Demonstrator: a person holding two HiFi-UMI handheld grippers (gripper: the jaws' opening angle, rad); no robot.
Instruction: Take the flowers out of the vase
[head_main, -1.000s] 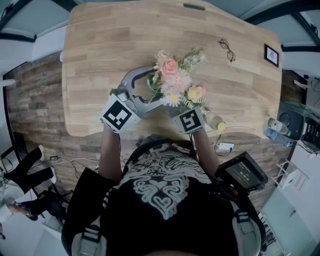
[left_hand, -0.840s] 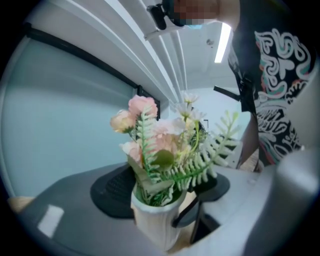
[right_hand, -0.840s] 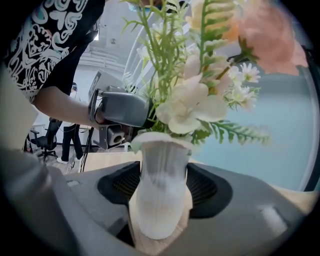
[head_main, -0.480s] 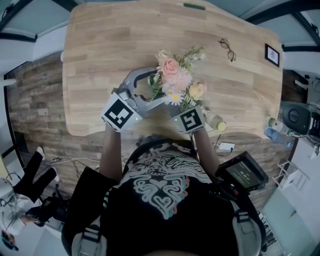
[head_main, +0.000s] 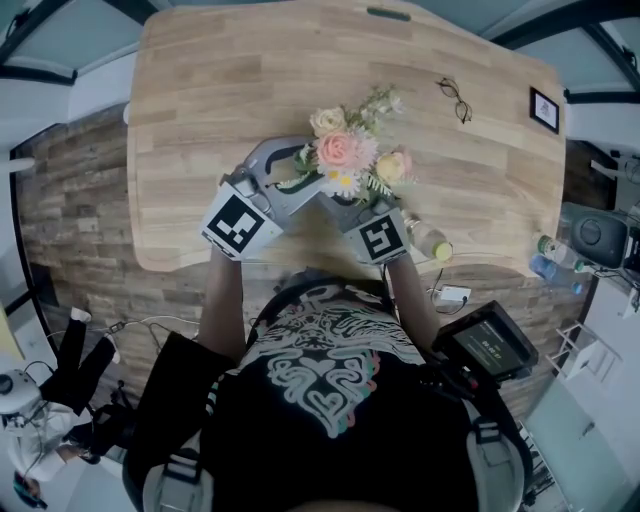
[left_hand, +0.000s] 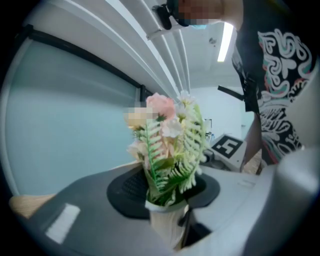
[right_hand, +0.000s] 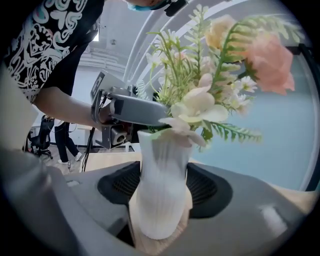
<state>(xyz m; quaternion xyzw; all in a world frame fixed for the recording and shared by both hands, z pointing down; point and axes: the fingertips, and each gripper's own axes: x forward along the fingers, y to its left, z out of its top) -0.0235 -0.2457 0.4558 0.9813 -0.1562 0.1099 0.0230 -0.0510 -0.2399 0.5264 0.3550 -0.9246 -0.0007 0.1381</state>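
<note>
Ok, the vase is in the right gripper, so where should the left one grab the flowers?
The bunched stems just above the vase rim, from the side across from the right gripper. That's the narrowest part; the blooms above spread wide. The left gripper is closing there now, stems between its fingers.

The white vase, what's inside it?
Pink and cream flowers with green leaves stick out of the top of the vase. Their stems go down inside, but the vase's white wall hides them. I can't tell if there's water in it either.
</note>
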